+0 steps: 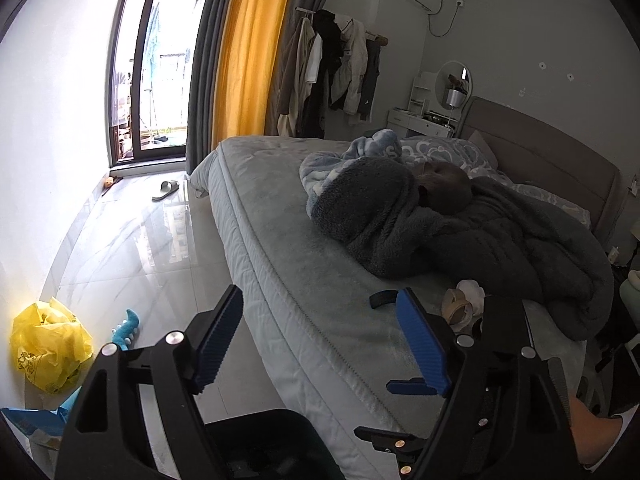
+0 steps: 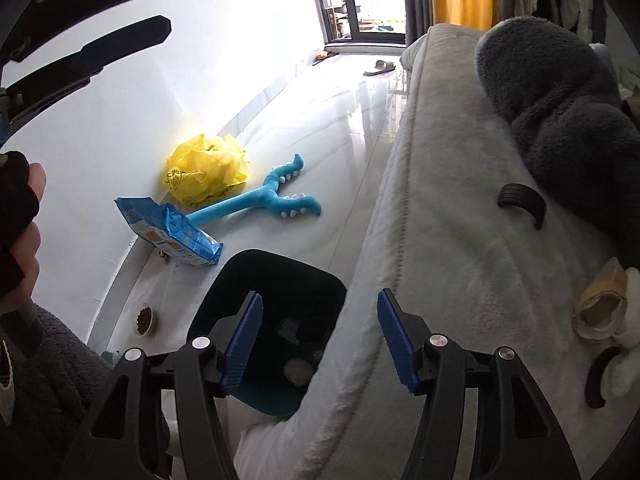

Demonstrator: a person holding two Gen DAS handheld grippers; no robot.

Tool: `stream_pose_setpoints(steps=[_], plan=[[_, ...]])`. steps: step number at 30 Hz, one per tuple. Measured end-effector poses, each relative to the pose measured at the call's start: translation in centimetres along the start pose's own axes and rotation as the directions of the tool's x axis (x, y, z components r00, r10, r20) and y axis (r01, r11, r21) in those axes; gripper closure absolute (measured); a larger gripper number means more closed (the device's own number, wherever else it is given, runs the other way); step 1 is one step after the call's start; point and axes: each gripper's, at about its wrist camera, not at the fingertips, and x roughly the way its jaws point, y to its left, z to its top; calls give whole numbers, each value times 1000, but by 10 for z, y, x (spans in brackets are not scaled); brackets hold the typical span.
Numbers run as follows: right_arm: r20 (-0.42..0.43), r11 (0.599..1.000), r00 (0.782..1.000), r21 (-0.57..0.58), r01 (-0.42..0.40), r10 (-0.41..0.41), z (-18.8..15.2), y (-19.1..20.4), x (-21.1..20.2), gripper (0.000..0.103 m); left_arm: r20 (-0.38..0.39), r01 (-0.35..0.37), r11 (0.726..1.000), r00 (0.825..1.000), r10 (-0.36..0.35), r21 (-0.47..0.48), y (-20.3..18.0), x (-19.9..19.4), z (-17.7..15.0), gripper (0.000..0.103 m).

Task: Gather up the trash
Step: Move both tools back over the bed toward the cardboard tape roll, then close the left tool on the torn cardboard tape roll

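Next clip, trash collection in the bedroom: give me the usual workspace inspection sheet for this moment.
Surface: glossy white tiled floor beside a grey-covered bed.
Job's things: dark bin at the bed's edge with pale scraps inside; crumpled yellow plastic bag and blue snack packet on the floor by the wall.
Clutter: blue plush toy, grey slipper, small dish of pellets, tape rolls on the bed.
Grippers: left tongs open, empty; right tongs open, empty, over the bin.
Cables: air-conditioner cord on the wall.
Surroundings: yellow curtain, balcony door, hanging clothes.
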Motion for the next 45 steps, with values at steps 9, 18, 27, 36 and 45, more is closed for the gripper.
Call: stream_pose_setpoints(steps=[9,18,27,36,45], plan=[[66,995,993,7,96,-96,-9,-37,-36,40,-30,41,999,999,-41,8,-26,21,-2,19],[79,985,983,53,162,-166,-26,-74,-56,37,-60,84,996,995,-83,26,-55,37,-5,19],[111,961,959,121,247,-261,-46,-122,-86,34,-92,111,992,990,-106,54,-82,58,-11,21],[135,935,937,198,293,-322,-65,-169,-104,28,-143,140,987,982,-127,85,-111,88,-24,24],[142,921,923,217,323,-357,-87,-197,-113,26,-191,162,983,971,-143,86,-133,120,-40,29]])
